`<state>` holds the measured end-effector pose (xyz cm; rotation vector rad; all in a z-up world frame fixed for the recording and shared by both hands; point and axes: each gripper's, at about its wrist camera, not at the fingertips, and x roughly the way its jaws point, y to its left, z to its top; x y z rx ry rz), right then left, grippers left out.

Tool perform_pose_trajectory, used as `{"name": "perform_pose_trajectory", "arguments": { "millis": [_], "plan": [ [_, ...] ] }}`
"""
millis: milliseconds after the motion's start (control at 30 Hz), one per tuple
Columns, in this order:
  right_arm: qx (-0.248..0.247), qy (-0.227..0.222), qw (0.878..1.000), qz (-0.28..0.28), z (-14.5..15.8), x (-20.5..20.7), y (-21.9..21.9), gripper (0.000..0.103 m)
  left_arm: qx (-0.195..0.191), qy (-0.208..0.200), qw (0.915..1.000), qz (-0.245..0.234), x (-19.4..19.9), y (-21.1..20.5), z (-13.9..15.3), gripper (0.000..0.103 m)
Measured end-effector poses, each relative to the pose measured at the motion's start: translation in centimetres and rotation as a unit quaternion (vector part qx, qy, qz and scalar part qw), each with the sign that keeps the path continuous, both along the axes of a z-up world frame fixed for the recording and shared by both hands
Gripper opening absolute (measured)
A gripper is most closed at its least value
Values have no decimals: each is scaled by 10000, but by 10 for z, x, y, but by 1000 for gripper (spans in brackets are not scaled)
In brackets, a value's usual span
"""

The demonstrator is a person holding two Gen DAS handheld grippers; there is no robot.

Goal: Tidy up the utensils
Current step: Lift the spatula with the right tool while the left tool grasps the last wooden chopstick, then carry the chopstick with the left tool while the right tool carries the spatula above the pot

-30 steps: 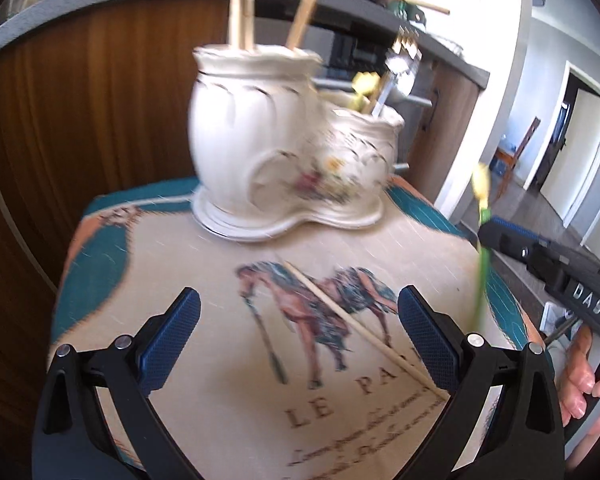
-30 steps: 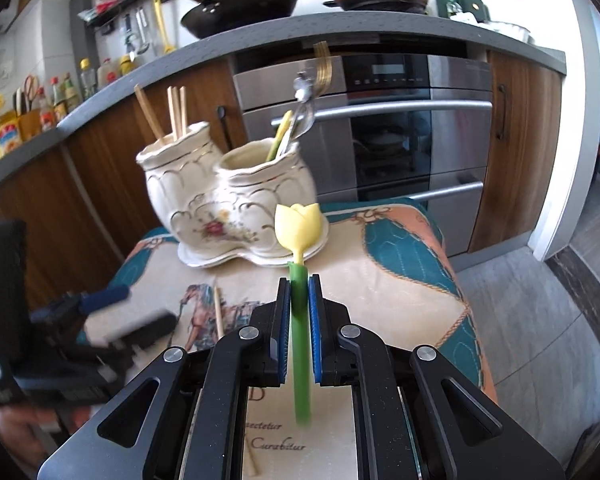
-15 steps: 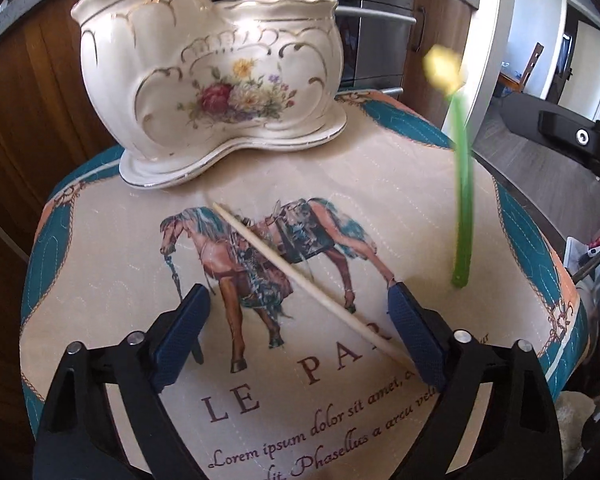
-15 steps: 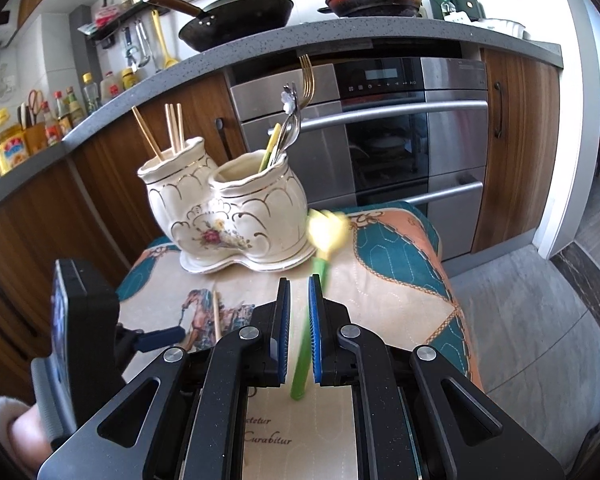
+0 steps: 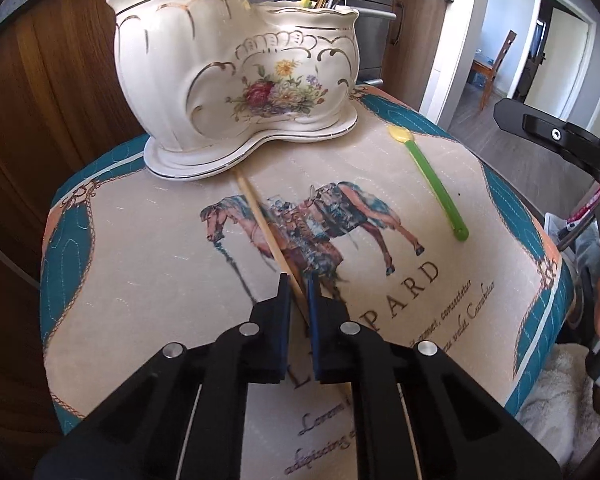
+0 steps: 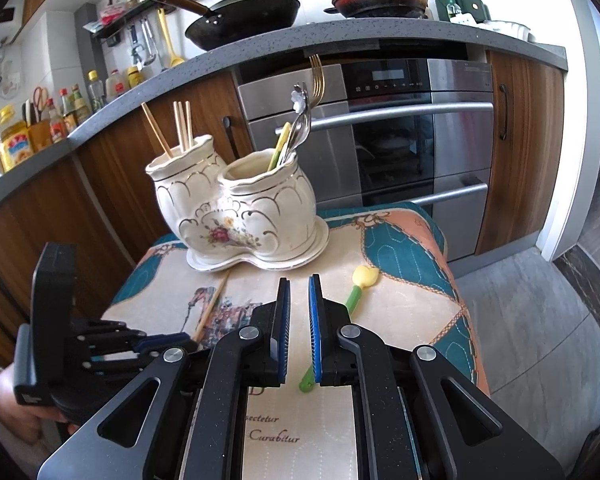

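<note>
A white ceramic two-pot utensil holder (image 5: 236, 80) (image 6: 236, 216) stands at the back of a cushioned stool; one pot holds chopsticks (image 6: 180, 128), the other cutlery (image 6: 300, 120). My left gripper (image 5: 299, 280) is shut on a wooden chopstick (image 5: 260, 216) lying on the horse-print cover; it also shows in the right wrist view (image 6: 212, 304). The green spoon with a yellow tulip head (image 5: 432, 180) (image 6: 356, 292) lies loose on the cover. My right gripper (image 6: 299, 284) is narrowly parted and empty, above the spoon's handle end.
The stool's cover (image 5: 140, 280) drops off on all sides. Wooden cabinets (image 6: 100, 184) and an oven (image 6: 400, 140) stand right behind the holder. Pans (image 6: 252, 12) sit on the counter above. Tiled floor (image 6: 540, 300) lies to the right.
My right gripper let the green spoon go and it fell flat onto the cover. My left gripper came down and closed on the chopstick.
</note>
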<state>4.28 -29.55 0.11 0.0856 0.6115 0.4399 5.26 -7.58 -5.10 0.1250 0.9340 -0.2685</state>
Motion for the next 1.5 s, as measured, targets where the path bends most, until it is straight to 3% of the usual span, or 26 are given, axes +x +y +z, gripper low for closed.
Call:
{"name": "perform_pose_trajectory", "arguments": {
  "millis": [333,433,467,500,533,667,733,767,800,1067,1167,1200,1267,1500],
  "plan": [
    [-56,28,10000,32,-3,2,8,10,-96,-7,9998,-155,-17,20,11,5],
    [-74,49,9999,74,-4,2,12,10,168,-147,9995,-244,-18,10,14,6],
    [-92,52,9999,92,-5,2,14,10,106,-133,9996,-221,-16,10,15,12],
    [-108,54,9999,109,-5,2,14,10,70,-102,9998,-186,-14,10,15,29],
    [-128,57,9998,125,-6,2,16,10,76,-89,9998,-134,-11,10,14,34],
    [-174,69,9997,152,-8,1,17,10,328,-70,9994,-81,-1,6,5,35],
    [-157,65,9997,169,-8,1,16,10,304,40,9995,-117,3,5,-2,33],
    [-126,66,9997,185,-8,1,16,10,292,-1,9995,-141,4,5,-3,24],
    [-96,70,9997,196,-8,1,15,10,283,-7,9995,-149,7,5,-5,9],
    [708,395,9957,443,-9,10,5,10,-29,-226,9995,-210,-1,25,2,5],
    [511,669,9962,211,-17,19,2,13,-166,-329,9991,-223,-9,34,9,5],
    [354,820,9959,141,-22,23,3,21,-223,-376,9987,-243,-12,37,11,5],
    [-20,825,9966,-60,-29,27,9,28,-322,-416,9983,-266,-16,40,16,5],
    [-903,853,9916,-370,-52,38,35,33,-500,-467,9968,-411,-26,41,15,5]
  ]
}}
